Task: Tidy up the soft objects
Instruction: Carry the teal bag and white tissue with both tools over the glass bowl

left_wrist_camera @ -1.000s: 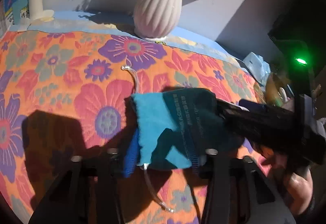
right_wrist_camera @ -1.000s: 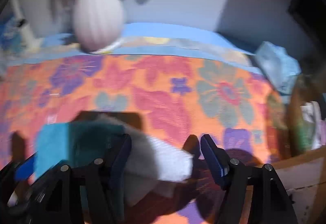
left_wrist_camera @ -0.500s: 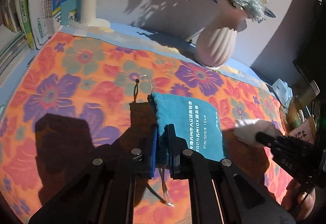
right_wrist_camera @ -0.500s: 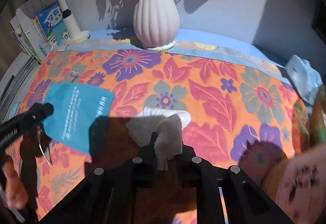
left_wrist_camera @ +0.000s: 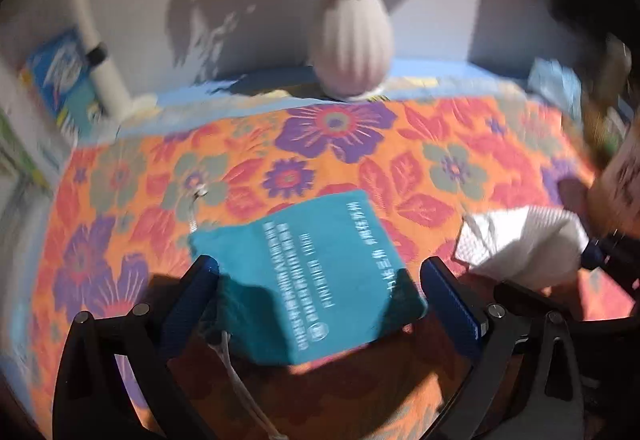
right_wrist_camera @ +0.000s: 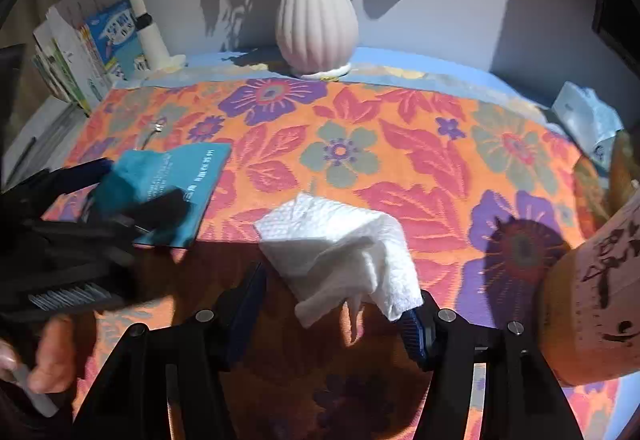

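Here: flat teal pouch (left_wrist_camera: pixel 316 276), crumpled white tissue (right_wrist_camera: pixel 344 252).

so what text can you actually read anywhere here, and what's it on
No text here can be read with certainty.
Teal pouch: several lines of white print, too blurred to read.
Blue book cover at the far left: large white characters, too small to make out.
Brown container at the right edge: black brush-style characters, cut off by the frame, not readable.

Teal pouch (left_wrist_camera: pixel 316 280) with white lettering, white paper towel (right_wrist_camera: pixel 340 252), orange floral tablecloth (right_wrist_camera: pixel 400 144)
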Tool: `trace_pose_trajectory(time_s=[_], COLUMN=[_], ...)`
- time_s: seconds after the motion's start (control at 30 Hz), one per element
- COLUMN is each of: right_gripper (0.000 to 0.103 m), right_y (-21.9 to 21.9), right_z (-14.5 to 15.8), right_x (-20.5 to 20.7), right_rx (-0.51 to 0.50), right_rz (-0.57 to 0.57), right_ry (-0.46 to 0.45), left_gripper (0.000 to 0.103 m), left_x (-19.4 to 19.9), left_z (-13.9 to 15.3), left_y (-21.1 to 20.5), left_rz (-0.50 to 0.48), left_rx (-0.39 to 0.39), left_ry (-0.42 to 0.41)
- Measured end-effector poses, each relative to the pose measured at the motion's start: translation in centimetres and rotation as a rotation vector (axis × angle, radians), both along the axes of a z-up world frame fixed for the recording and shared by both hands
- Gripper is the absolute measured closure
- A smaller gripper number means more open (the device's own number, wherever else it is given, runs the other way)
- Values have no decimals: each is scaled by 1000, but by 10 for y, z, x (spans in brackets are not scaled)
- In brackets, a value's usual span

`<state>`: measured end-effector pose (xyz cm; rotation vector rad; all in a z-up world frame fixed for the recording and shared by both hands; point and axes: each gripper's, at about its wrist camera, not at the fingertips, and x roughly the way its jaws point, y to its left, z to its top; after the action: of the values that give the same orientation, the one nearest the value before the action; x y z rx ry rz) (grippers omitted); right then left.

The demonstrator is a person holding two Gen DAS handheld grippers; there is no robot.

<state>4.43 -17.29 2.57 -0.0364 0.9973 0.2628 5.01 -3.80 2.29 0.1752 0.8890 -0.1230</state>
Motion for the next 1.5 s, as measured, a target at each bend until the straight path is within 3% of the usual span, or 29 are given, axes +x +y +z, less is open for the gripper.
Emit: trace_pose_trajectory(time_s=[0.13,0.2,0.23,0.3,0.37,0.43,0.47,0.53,0.67,0.9,1.2,1.33,1.5], right_gripper=[39,37,37,43,63,71,80,87,88,88,88,88,88], right_y=[-1,1,2,7,8,6,3,-2,-11,-31,-73,-99,-146], right_z=[-2,-2,-2,-3,-3,-3,-2,-1,10,39,78,92,109], right_x=[0,1,1,2,3,4,3,1,-13,-54,-111,-132,-159], right_rx=[20,22,14,-4,-21,-6,12,54,95,154,174,173,264], right_rz=[4,7,9,14,4,-1,-6,-18,-42,-77,-149,-198,-283], right_ry=[-8,-9,-12,-23,-34,-36,-36,-30,-47,-100,-179,-214,-236], left_gripper=[3,21,51,60,77,86,87,88,89,89,89,89,89], left_x=[5,2,1,-3,-9,-17,-20,-25,-41,-71,-110,-127,-140], left_z=[-9,-11,-11,-11,-9,-2,1,6,18,45,78,90,114], left_y=[-6,-3,-3,-3,-5,-1,1,4,21,20,-35,-62,-97], left_rz=[-11,-22,-47,-63,-68,-85,-91,-94,-122,-160,-312,-399,-526], left_rx=[42,33,5,-10,12,-27,-50,-79,-250,-364,-422,-480,-591], left_ry=[16,9,25,20,-9,-37,-37,-42,-44,-86,-123,-109,-85])
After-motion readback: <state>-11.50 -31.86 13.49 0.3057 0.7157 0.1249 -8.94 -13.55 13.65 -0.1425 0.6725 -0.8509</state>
